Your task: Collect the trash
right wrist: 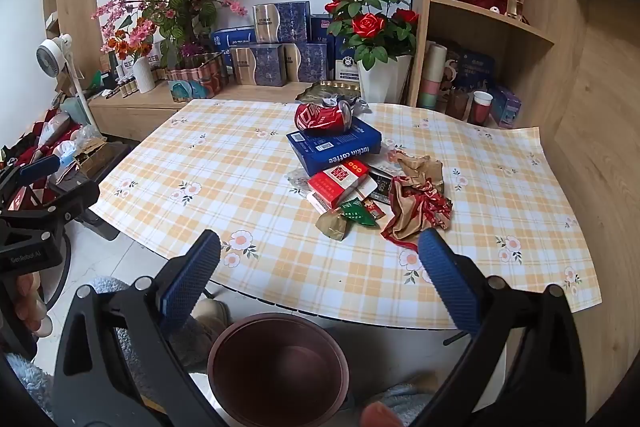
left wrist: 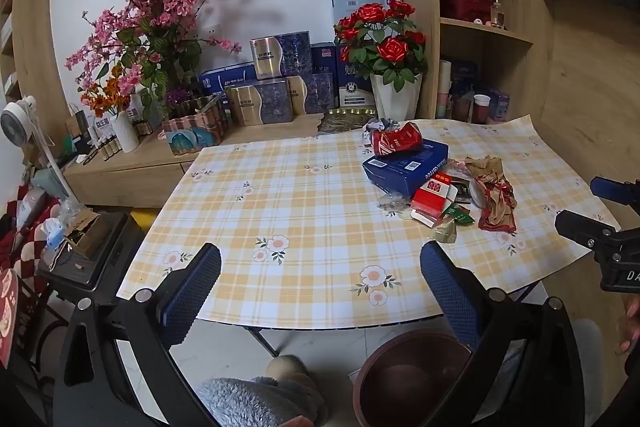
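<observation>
Brown bin [right wrist: 276,367] on the floor below the table [right wrist: 240,163] looks empty; I've collected nothing yet. Crushed can [right wrist: 322,117], blue box [right wrist: 336,147] and wrappers [right wrist: 416,203] remain piled there. Left tongs [left wrist: 320,283] and right tongs [right wrist: 320,267] gape, holding nothing.

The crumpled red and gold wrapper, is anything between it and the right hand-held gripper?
Nothing visible. The right hand-held gripper is open, and only bare tablecloth lies before the crumpled red and gold wrapper.
</observation>
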Demonstrator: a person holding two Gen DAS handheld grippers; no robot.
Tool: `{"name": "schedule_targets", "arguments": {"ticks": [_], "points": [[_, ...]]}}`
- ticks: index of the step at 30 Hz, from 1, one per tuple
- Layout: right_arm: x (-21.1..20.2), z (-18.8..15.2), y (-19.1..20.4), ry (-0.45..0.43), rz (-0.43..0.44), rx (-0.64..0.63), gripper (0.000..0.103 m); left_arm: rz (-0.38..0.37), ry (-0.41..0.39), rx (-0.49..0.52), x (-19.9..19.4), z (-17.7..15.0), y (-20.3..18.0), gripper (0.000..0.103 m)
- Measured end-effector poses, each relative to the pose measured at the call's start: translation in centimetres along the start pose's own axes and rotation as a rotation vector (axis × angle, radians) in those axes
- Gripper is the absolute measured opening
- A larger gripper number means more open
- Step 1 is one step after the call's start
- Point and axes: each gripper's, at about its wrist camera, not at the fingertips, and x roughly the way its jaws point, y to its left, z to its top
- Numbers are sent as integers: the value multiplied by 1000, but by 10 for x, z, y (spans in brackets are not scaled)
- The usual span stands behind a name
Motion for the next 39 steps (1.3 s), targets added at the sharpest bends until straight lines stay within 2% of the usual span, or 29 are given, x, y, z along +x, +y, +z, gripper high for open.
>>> {"name": "schedule_targets", "arguments": {"ticks": [39], "points": [[2,1,1,9,-1,8,97,-9,3,-16,-6,1,6,98]]}}
